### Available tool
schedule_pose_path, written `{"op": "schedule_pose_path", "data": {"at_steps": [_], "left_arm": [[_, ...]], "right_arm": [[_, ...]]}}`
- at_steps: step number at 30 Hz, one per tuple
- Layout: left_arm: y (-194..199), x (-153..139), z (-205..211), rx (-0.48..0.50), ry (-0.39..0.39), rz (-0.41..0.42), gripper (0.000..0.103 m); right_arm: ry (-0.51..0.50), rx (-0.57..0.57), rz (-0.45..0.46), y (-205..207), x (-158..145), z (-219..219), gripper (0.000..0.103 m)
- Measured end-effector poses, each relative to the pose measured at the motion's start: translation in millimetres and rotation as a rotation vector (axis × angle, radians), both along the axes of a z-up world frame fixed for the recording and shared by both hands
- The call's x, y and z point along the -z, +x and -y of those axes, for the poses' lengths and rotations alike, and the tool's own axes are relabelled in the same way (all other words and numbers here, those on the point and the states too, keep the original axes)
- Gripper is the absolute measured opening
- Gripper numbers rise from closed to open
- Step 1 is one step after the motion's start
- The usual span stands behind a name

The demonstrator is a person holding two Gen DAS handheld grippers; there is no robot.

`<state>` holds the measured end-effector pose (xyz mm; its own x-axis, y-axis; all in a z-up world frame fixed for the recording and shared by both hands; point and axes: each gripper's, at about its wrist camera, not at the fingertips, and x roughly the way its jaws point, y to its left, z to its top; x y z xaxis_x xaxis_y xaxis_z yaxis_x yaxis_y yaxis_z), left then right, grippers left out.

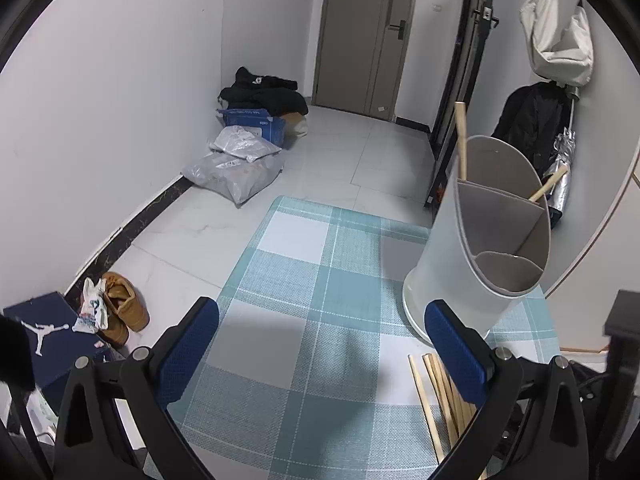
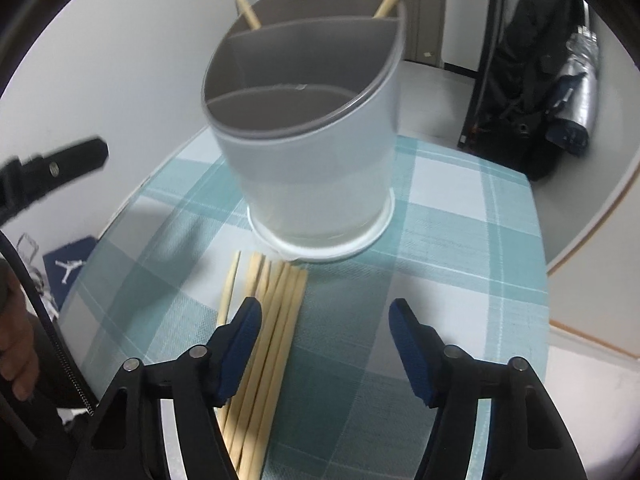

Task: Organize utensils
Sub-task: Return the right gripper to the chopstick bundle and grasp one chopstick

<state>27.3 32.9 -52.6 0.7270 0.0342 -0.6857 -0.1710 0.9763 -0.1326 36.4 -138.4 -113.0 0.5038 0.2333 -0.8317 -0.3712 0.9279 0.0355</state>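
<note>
On the bench, nearest the cameras:
Right gripper [image 2: 324,344]: jaws standing partly open, nothing pressed between the pads; its left pad lies over the bundle of sticks while the right pad hangs over bare cloth, so most of the bundle sits inside the gap. It points steeply down, which I read as lining up to pick some.
Chopsticks [image 2: 276,320]: a loose bundle of pale wooden sticks lying flat and roughly parallel, tips toward 12 o'clock, just short of the holder's base; one stick lies slightly apart at the 9 o'clock side.
Left gripper [image 1: 320,344]: jaws wide, empty, over bare cloth; the sticks show behind its right finger at 5 o'clock. Likely kept clear while the other works.
Utensil holder [image 2: 320,160]: grey-white, upright, with three compartments behind a slanted rim, low at the front, probably so sticks drop in easily. Two sticks already lean in the rear compartment; the front two look empty.
Tablecloth [image 1: 304,280]: teal and white check, covering the bench.
Room, far: pale tiled floor [image 1: 360,148], a shoe box and brown shoes at 8 o'clock, bags and dark clothes in the corner at 11 o'clock, a closed door [image 1: 360,40] at 12 o'clock.
</note>
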Motion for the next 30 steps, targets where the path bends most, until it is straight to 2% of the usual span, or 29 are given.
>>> {"op": "schedule_pose_path", "data": {"at_steps": [5,10,15,17,22,30], "left_arm": [[4.8,4.6,-9.9,-0.024,-0.039,-0.030,0.101],[6.3,3.7,-15.6,-0.050,-0.083,-0.043,0.101],[6.9,2.9,-17.3,-0.062,-0.085,-0.041,0.101],[6.8,3.3,-19.0,-0.064,-0.091,-0.042,0.101],[5.4,3.4,-21.7,-0.066,-0.095,-0.038,0.101],[5.0,3.0,-26.4,-0.079,-0.114,-0.042,0.101]], "right_arm": [[-0.046,0.004,-0.033,4.5,11.8,-4.0,0.051],[-0.055,0.001,-0.044,4.8,14.3,-6.0,0.047],[-0.066,-0.012,-0.039,4.8,14.7,-9.6,0.039],[-0.071,-0.012,-0.039,4.1,14.1,-12.0,0.031],[-0.063,0.008,-0.046,4.6,13.6,-13.6,0.031],[-0.115,-0.021,-0.036,3.4,17.4,-26.5,0.029]]}}
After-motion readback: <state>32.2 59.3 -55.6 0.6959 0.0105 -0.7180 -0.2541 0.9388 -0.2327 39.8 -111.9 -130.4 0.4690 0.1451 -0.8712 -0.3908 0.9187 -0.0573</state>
